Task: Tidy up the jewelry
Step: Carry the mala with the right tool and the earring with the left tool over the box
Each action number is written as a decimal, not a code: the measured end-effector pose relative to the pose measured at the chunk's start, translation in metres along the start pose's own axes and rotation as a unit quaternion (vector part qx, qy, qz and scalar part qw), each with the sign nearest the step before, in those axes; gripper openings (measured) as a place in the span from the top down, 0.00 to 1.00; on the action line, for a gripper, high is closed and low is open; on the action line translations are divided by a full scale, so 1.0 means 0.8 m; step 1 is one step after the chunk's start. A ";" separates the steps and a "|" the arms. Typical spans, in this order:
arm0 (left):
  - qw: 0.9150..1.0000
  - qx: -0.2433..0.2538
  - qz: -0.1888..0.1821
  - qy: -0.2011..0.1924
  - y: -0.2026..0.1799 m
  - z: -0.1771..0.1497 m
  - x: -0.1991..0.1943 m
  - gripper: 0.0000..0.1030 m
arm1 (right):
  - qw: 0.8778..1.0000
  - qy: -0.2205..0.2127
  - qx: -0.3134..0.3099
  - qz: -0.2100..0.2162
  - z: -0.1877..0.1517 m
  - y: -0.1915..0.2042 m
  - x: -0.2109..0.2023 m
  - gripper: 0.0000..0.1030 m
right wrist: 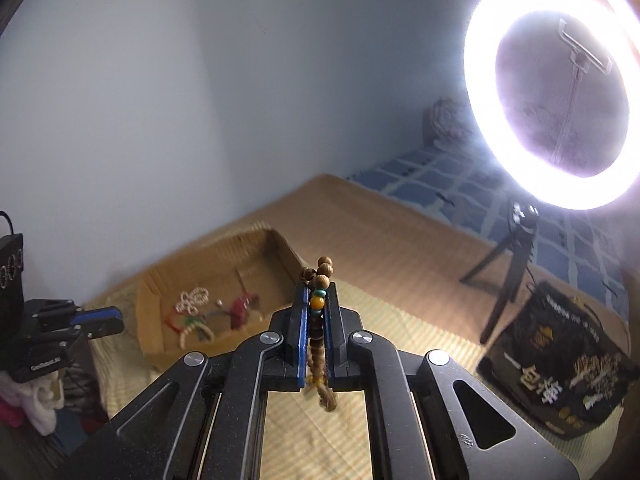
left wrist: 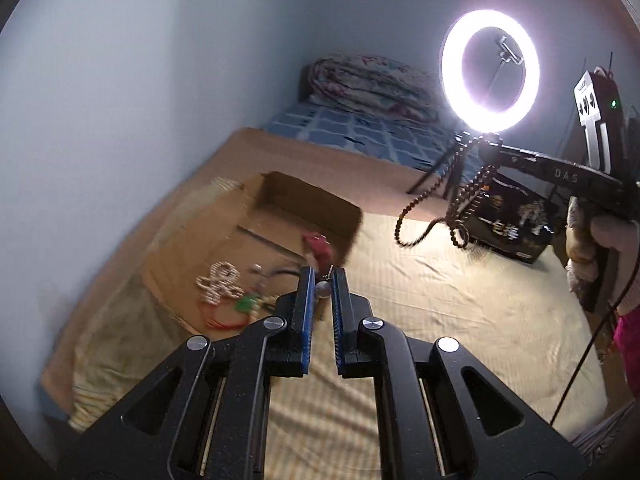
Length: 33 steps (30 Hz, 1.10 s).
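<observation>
My left gripper point(left wrist: 323, 276) is shut on a small silver pendant point(left wrist: 323, 289) with a thin chain, held above the near rim of an open cardboard box point(left wrist: 276, 196). In the box lie a white bead bracelet point(left wrist: 218, 282), a red piece point(left wrist: 318, 246) and a green piece point(left wrist: 246, 304). My right gripper point(right wrist: 318, 285) is shut on a string of wooden beads point(right wrist: 323, 270) with an orange bead point(right wrist: 317, 301); the rest of the string hangs below the fingers. Seen from the left wrist, the right gripper point(left wrist: 482, 151) is raised at the right, the wooden beads point(left wrist: 452, 208) dangling. The left gripper point(right wrist: 118, 320) shows at the left edge.
A lit ring light point(left wrist: 490, 70) on a small tripod point(right wrist: 508, 264) stands on the bed at the right, with a black printed packet point(right wrist: 560, 360) beside it. A striped yellow sheet point(left wrist: 460, 312) covers the bed. A folded quilt point(left wrist: 368, 84) lies far back against the wall.
</observation>
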<state>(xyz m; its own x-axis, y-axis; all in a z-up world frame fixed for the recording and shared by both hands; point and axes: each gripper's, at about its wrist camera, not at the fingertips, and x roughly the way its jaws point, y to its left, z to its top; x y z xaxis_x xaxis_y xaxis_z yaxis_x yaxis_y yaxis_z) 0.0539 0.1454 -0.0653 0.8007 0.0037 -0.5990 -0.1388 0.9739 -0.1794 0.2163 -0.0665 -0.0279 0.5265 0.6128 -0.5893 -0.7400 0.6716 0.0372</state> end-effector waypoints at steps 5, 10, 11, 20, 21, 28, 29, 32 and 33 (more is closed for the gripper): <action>1.000 -0.008 0.005 -0.001 0.015 0.010 0.004 0.94 | 1.000 -0.005 -0.008 0.007 0.020 0.018 0.020 0.95; 1.000 -0.017 0.013 -0.001 0.028 0.017 0.011 0.94 | 1.000 -0.015 -0.002 0.015 0.038 0.025 0.033 0.95; 1.000 -0.019 0.013 -0.001 0.030 0.018 0.013 0.94 | 1.000 -0.018 -0.002 0.017 0.041 0.027 0.035 0.95; 0.999 -0.020 0.025 0.006 0.036 0.022 0.028 0.94 | 0.999 -0.037 -0.010 0.029 0.072 0.041 0.061 0.95; 0.999 -0.019 0.028 0.008 0.036 0.022 0.030 0.94 | 0.999 -0.037 -0.011 0.030 0.075 0.043 0.066 0.95; 0.999 -0.017 0.041 0.013 0.038 0.025 0.042 0.94 | 0.999 -0.028 -0.013 0.035 0.080 0.045 0.100 0.95; 0.999 -0.017 0.042 0.016 0.038 0.025 0.044 0.94 | 0.999 -0.025 -0.012 0.037 0.079 0.045 0.106 0.95; 0.999 -0.021 0.043 0.020 0.040 0.026 0.051 0.94 | 0.999 -0.010 -0.008 0.040 0.073 0.045 0.124 0.95; 0.999 -0.021 0.044 0.021 0.041 0.026 0.053 0.94 | 0.999 -0.006 -0.009 0.040 0.072 0.048 0.127 0.95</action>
<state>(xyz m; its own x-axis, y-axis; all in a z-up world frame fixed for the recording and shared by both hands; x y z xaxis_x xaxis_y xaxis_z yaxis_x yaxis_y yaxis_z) 0.0953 0.1822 -0.0805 0.7591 0.0786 -0.6462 -0.2329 0.9598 -0.1569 0.2659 0.0457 -0.0399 0.4711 0.6686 -0.5754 -0.7866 0.6136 0.0690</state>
